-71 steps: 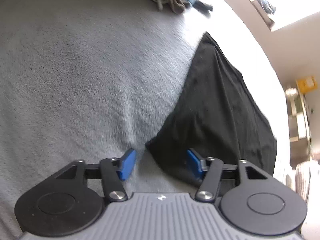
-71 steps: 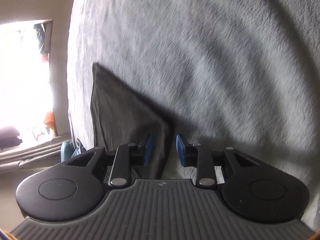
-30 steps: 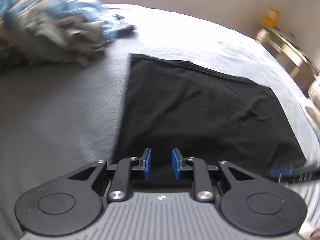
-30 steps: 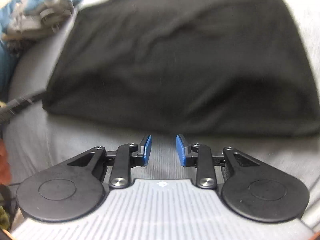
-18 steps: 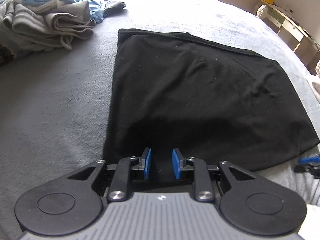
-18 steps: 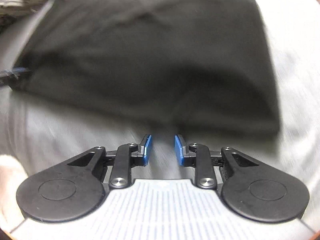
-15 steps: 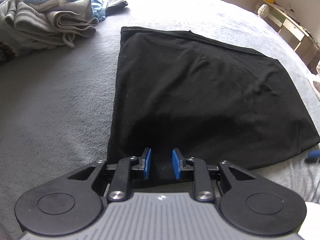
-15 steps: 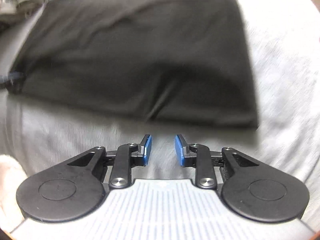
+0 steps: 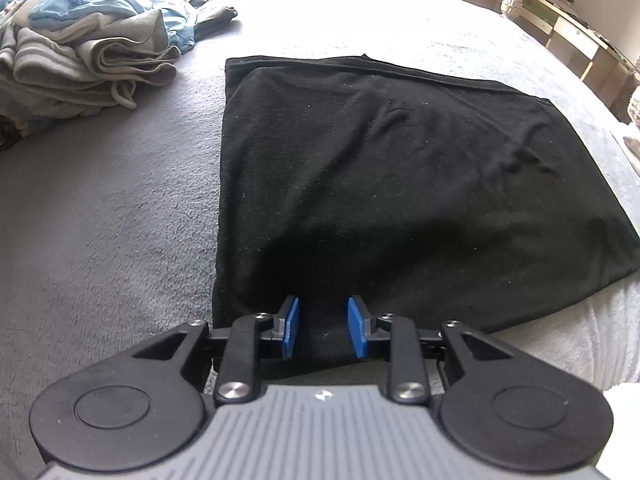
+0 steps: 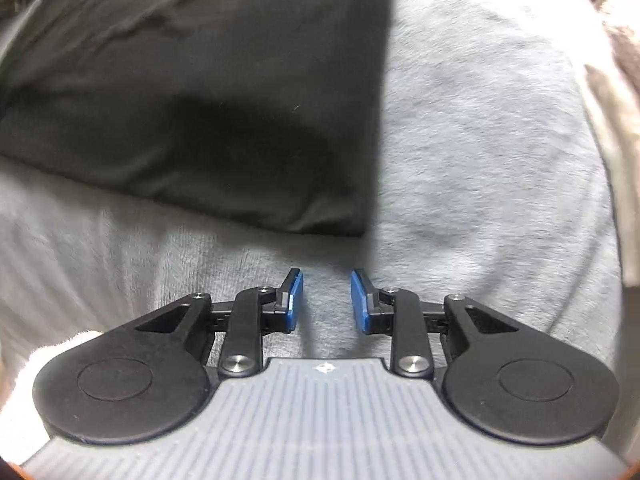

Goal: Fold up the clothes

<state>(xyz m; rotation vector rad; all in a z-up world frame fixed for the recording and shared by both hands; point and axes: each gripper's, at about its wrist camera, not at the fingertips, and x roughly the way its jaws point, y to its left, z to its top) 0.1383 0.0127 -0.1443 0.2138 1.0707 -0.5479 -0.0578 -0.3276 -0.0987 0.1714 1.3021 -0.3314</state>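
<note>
A grey bed (image 9: 100,216) carries a folded black garment (image 9: 400,184) mid-surface, with a clothes pile (image 9: 80,48) toward its far left corner. The left hand-held gripper (image 9: 323,330) sits over the garment's near edge, jaws narrowly parted and empty. The right hand-held gripper (image 10: 326,300) hovers just off its near right corner, likewise parted and empty.

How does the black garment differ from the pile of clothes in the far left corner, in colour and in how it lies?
The black garment is one dark colour; the pile of clothes mixes grey and light blue. The garment lies spread flat with straight edges, an open left claw over its near edge; the pile is crumpled, and no claw is near it. Both rest on the same grey blanket.
</note>
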